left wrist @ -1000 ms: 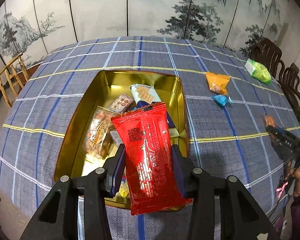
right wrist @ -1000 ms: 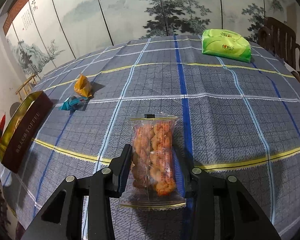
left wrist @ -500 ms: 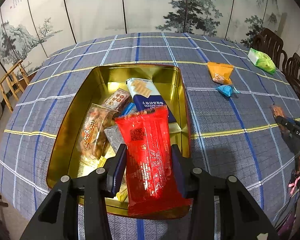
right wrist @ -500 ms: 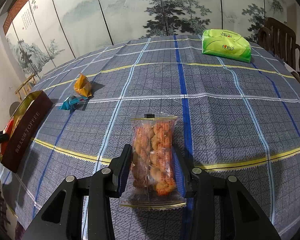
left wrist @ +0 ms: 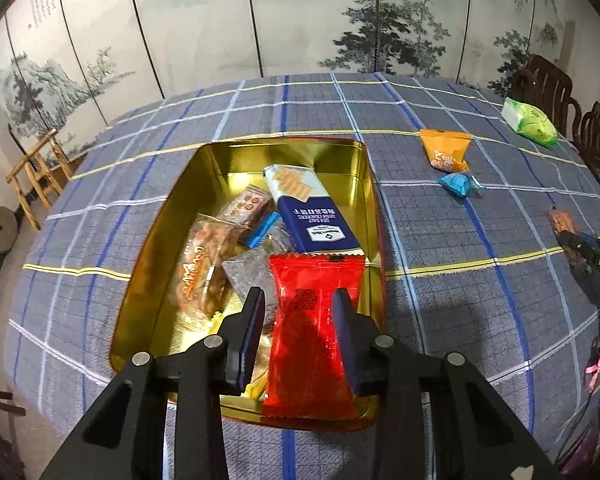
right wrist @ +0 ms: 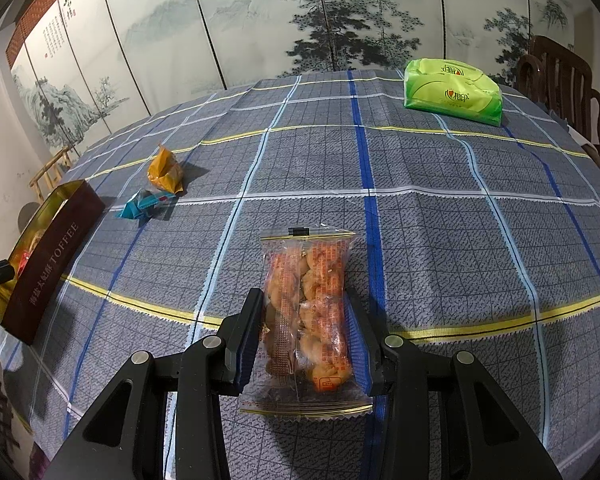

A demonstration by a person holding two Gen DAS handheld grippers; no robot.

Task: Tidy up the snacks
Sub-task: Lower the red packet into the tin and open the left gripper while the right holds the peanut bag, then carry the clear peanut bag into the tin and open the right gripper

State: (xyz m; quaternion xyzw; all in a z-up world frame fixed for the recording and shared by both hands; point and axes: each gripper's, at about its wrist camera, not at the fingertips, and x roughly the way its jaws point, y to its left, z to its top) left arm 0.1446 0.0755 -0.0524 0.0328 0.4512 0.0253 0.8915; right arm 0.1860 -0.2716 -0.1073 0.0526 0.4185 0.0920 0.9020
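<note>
My left gripper (left wrist: 298, 320) stands open over the near end of the gold tin (left wrist: 152, 236). A red snack packet (left wrist: 312, 336) lies between its fingers, against the right finger and apart from the left, resting on the tin's near rim. The tin holds several snacks, among them a blue cracker pack (left wrist: 312, 216). My right gripper (right wrist: 304, 328) is shut on a clear packet of fried twists (right wrist: 312, 312), just above the checked tablecloth (right wrist: 440, 240). The tin also shows at the far left of the right wrist view (right wrist: 48, 260).
An orange packet (left wrist: 446, 152) and a small blue packet (left wrist: 458, 184) lie on the cloth right of the tin. A green tissue pack (right wrist: 452, 92) sits at the far right. Dark wooden chairs (right wrist: 560, 80) stand past the table's right edge, a painted screen behind.
My left gripper moved forward and lower over the tin and its fingers spread, so the red packet is no longer squeezed. The right gripper and its packet have not moved.
</note>
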